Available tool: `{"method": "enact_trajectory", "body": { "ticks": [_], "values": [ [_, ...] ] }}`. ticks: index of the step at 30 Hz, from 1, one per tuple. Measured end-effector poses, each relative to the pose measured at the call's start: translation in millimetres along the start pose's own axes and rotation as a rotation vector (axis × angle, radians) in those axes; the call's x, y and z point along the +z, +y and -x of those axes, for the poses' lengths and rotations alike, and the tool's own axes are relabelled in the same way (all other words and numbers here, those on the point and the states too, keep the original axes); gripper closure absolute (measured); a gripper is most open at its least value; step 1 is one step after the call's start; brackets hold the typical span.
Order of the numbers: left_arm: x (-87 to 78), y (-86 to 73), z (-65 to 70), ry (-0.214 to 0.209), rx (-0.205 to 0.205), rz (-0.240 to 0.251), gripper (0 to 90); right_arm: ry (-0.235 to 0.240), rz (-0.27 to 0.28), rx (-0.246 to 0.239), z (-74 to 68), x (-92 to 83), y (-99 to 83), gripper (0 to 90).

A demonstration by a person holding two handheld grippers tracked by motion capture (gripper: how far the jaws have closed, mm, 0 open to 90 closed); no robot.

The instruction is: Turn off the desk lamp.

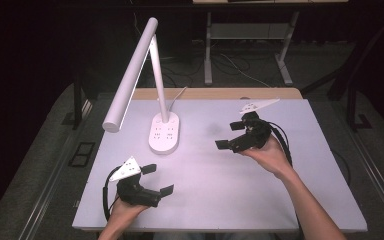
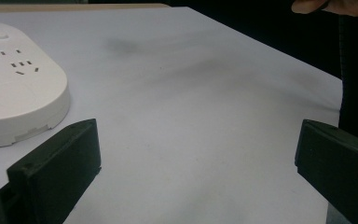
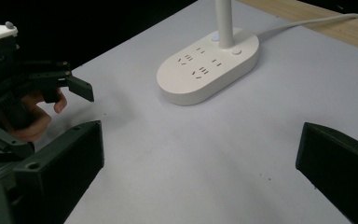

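Left gripper (image 1: 157, 179) and right gripper (image 1: 228, 135), jaws spread and empty, either side of the white lamp base (image 1: 164, 132).

Desk lamp (image 1: 164, 131) stands on table (image 1: 220, 200), left of centre, toward far side; its arm leans out over table's left part. Lamp cable (image 3: 307, 23) runs off behind base to far edge. Left gripper (image 1: 157, 179) at near left, in front of lamp base. Right gripper (image 1: 229, 135) right of base, well apart from left one.
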State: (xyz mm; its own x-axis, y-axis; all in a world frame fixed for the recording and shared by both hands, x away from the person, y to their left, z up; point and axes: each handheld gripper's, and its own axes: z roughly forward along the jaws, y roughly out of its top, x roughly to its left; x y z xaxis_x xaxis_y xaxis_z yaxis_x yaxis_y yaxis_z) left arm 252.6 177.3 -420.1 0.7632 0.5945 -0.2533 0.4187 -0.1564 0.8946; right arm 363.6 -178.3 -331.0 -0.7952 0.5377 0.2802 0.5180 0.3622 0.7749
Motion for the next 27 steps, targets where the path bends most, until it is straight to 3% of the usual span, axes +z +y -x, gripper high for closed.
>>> {"method": "enact_trajectory", "body": {
  "ticks": [12, 22, 27],
  "values": [
    [-1.3, 0.3, -0.6, -0.001, 0.0, 0.004, 0.0, 0.017, -0.012, -0.006, 11.5, 34.0, 18.3, 0.8],
    [-1.0, 0.2, 0.2, -0.008, -0.001, 0.007, 0.0, 0.03, -0.016, 0.024, 19.0, 56.6, 26.7, 0.8],
    [-1.3, 0.6, -0.7, -0.011, 0.003, 0.007, 0.0, 0.034, -0.02, 0.007, 23.1, 69.8, 32.4, 0.9]
  ]
}}
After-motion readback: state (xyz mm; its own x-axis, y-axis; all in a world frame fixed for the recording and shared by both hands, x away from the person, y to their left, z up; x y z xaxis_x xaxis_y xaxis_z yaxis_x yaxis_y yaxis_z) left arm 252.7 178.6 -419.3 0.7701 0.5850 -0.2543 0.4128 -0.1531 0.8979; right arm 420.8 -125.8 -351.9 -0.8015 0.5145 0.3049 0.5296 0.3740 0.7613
